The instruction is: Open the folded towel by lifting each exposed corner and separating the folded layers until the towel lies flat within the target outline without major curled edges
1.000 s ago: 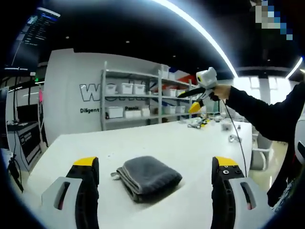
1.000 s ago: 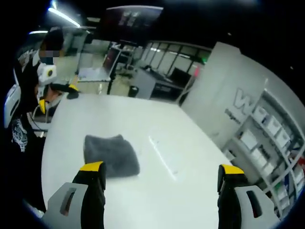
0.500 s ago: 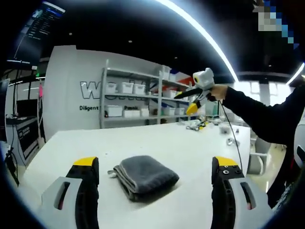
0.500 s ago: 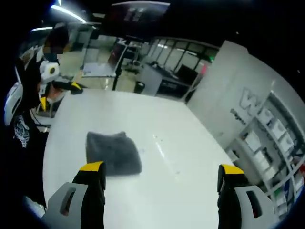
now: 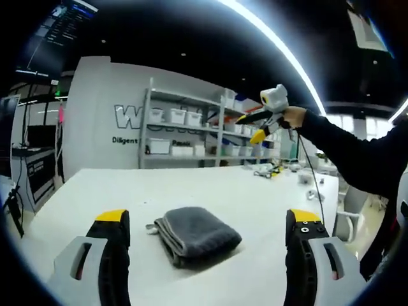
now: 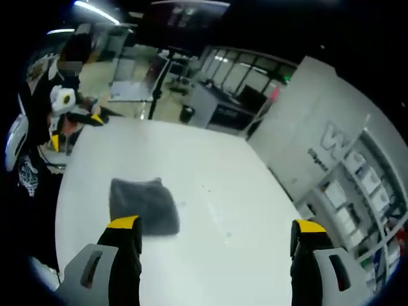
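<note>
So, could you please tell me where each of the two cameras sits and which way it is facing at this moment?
Left gripper view: rides on the left tool, held low over the white table, facing the folded grey towel and the shelves behind; its open jaws and the person's sleeve holding the right tool aloft show.
Right gripper view: rides on the right tool, raised, looking down at the table; its open jaws and the person's torso show.
Shared: the towel, the table, the shelves.

Both tools (image 5: 203, 220) (image 6: 215, 231) raised, jaws apart
</note>
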{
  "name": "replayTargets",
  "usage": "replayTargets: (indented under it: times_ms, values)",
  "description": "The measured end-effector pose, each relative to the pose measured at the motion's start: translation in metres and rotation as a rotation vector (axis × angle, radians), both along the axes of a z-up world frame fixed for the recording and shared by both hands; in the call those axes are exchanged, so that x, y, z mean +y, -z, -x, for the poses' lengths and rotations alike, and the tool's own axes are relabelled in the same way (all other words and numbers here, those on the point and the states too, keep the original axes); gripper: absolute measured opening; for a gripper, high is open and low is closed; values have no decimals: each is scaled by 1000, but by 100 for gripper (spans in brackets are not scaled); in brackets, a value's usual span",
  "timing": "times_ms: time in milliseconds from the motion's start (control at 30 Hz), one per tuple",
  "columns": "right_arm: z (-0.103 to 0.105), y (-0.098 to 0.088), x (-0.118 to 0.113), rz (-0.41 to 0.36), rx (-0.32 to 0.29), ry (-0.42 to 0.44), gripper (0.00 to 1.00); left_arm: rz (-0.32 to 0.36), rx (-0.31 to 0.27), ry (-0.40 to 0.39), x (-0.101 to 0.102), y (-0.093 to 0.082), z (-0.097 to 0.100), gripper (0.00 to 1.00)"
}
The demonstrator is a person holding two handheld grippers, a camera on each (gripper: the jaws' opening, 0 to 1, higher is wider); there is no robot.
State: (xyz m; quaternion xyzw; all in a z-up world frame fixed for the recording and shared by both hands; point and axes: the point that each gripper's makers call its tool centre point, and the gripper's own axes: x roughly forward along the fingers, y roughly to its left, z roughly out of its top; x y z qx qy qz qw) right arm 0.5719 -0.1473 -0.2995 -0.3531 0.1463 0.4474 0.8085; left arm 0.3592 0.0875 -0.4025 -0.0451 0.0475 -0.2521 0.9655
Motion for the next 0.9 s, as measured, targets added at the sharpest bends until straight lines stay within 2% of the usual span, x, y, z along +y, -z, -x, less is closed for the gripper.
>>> replayTargets:
  times_ms: [100,300,567,700,800,867,900]
  values:
    - [1,-1,3,5,5,-8,98,22,-2,-7,2,-1,1,99]
    - [4,2,8,29,17,-30,98,23,2,-4,1,1,2,99]
    - [1,10,14,63,39,-51,97,2,15,19,-10,7,4,99]
    - [0,8,18,78,42,-60,97,11,23,28,-13,8,5,99]
    - [0,2,22,87,50,-72,97,37,30,21,-13,6,4,99]
    - [-2,-2,24,96,50,-78,97,103,57,27,-17,5,4,99]
    - [-3,-3,25,98,50,-80,97,113,64,36,-20,6,5,99]
